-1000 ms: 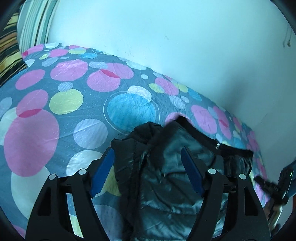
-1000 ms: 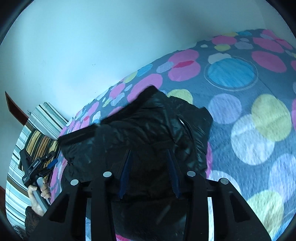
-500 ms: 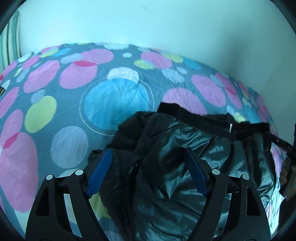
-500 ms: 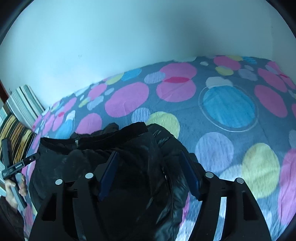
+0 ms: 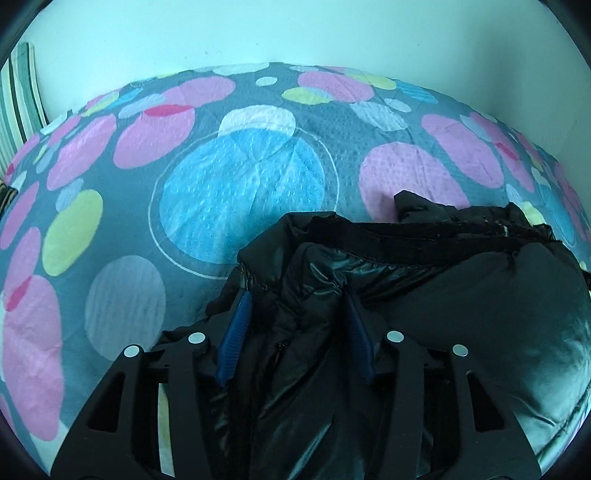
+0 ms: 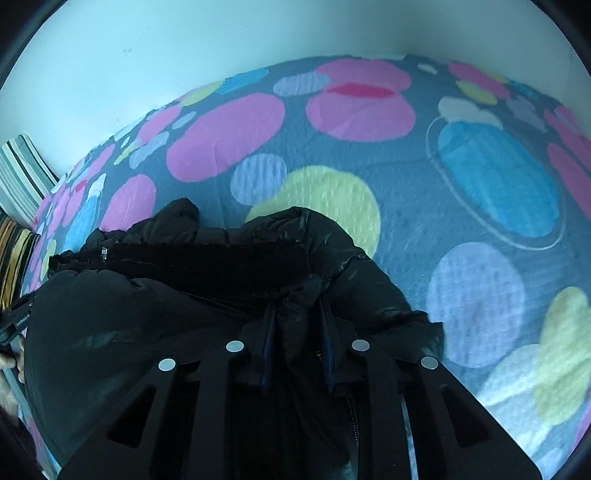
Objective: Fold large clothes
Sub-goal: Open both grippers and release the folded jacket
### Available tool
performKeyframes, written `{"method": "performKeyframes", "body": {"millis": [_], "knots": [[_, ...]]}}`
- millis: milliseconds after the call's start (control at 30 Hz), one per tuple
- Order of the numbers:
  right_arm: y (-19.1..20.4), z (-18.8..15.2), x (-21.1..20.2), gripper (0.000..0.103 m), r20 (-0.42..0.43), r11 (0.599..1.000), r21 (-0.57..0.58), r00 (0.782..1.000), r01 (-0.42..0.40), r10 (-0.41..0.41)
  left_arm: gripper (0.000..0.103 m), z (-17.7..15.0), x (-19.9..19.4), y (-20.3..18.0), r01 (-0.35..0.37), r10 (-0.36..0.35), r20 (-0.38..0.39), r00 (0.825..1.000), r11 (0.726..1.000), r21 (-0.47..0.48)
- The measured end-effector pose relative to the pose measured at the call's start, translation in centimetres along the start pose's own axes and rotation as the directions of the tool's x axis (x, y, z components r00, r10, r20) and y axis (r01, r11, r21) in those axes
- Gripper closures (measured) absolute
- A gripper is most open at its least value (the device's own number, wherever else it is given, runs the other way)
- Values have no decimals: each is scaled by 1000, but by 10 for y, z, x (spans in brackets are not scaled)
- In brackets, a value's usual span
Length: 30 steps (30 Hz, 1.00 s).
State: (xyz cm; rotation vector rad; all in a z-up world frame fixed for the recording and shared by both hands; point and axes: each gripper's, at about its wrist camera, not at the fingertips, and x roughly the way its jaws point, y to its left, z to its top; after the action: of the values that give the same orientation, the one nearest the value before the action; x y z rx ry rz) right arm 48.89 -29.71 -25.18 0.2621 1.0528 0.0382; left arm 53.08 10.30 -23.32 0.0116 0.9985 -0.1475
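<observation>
A black shiny puffer jacket lies bunched on a bed, its dark collar band toward the far side. My left gripper points down into the jacket's left end. Its jaws are closing, and a thick fold of fabric fills the gap between the blue pads. In the right wrist view the same jacket spreads to the left. My right gripper is at its right end, jaws closing narrowly, with a ridge of fabric pinched between the pads.
The bed sheet is grey with big pink, blue and yellow dots. A pale wall runs right behind the bed. A striped pillow sits at the far left. A person's hand shows at the left edge.
Both grippers came down onto the jacket and their jaws narrowed around folds of it. The jacket now lies lower and flatter on the sheet.
</observation>
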Motion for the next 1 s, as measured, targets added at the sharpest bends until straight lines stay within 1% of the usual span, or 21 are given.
{"method": "performKeyframes", "body": {"millis": [167, 333, 400, 433, 533, 600, 667, 700, 800, 967, 1000], "knots": [[-1, -4, 1, 82, 23, 1000, -1, 1000, -2, 2, 49, -1, 5, -5, -26, 26, -1, 1000, 999, 20], [0, -4, -5, 81, 38, 1000, -5, 999, -7, 7, 48, 1, -6, -5, -38, 38, 9, 999, 999, 15], [0, -4, -9, 78, 50, 1000, -4, 999, -17, 18, 42, -2, -16, -4, -55, 55, 20, 998, 998, 10], [-1, -4, -11, 77, 54, 1000, -3, 998, -20, 20, 41, -3, -20, -2, -54, 54, 25, 998, 999, 2], [-2, -5, -24, 68, 70, 999, 12, 997, -32, 31, 33, -12, -40, 4, -26, 27, 43, 999, 999, -21], [-4, -7, -35, 51, 89, 998, 29, 995, -53, 50, 26, -21, -53, 8, -20, 22, 54, 998, 999, -31], [-6, -13, -52, 42, 115, 996, 47, 991, -69, 64, 24, -32, -66, 15, -2, 5, 60, 998, 998, -56], [-7, -18, -60, 38, 126, 996, 52, 990, -75, 68, 22, -37, -70, 17, 12, -7, 62, 998, 998, -68], [-15, -41, -87, 34, 150, 993, 78, 986, -87, 75, 21, -63, -92, 29, 55, -46, 81, 996, 991, -123], [-36, -88, -116, 33, 148, 978, 169, 984, -120, 95, 19, -107, -117, 39, 78, -62, 92, 994, 979, -189], [-42, -102, -122, 33, 147, 969, 207, 984, -134, 104, 17, -115, -121, 40, 76, -58, 95, 994, 975, -207]]}}
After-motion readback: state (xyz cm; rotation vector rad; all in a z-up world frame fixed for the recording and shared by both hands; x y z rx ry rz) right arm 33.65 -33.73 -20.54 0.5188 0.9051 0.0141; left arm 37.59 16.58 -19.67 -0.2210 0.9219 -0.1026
